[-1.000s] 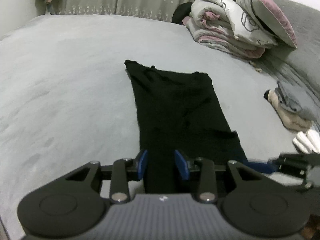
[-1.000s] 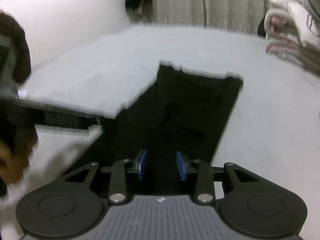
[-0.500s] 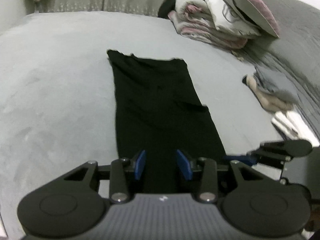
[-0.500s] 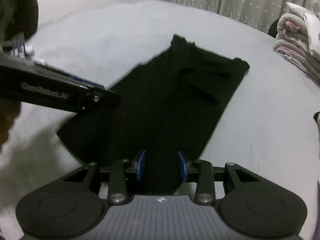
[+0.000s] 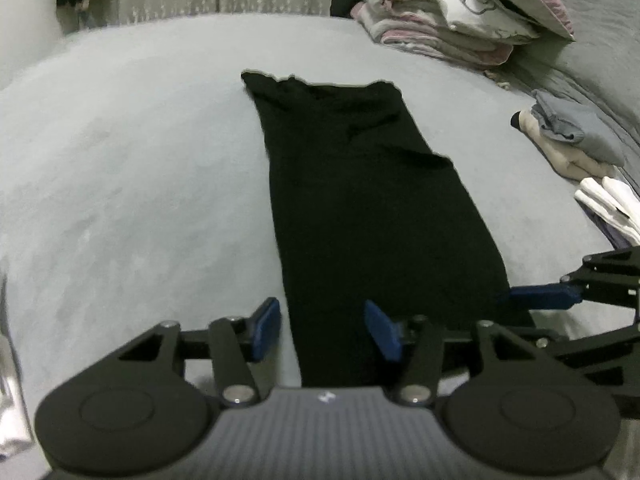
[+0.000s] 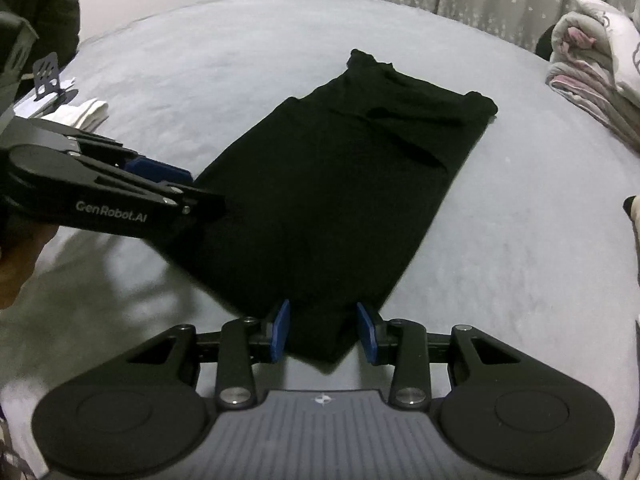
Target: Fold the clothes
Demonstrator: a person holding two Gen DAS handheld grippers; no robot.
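Observation:
A long black garment (image 5: 360, 200) (image 6: 340, 180) lies folded into a narrow strip on the grey bed (image 5: 140, 160), running away from both grippers. My left gripper (image 5: 324, 330) is at its near left corner. Its jaws are opening: the cloth lies between them, and the left pad (image 5: 266, 328) stands clear of the edge. My right gripper (image 6: 324, 330) is shut on the near right corner, which bunches between its blue pads. Each gripper shows in the other's view: the left gripper (image 6: 200, 190) and the right gripper (image 5: 532, 316).
Folded quilts and a pillow (image 5: 440, 12) (image 6: 592, 64) are stacked at the far right of the bed. A pile of folded grey and beige clothes (image 5: 572, 140) and white folded items (image 5: 612, 204) lie to the right. White cloth (image 6: 88, 114) lies at the left. Curtains hang behind.
Both grippers have moved across the bed with the near hem, and the garment now lies flatter. The left jaws have spread wider, with a gap at the left pad.

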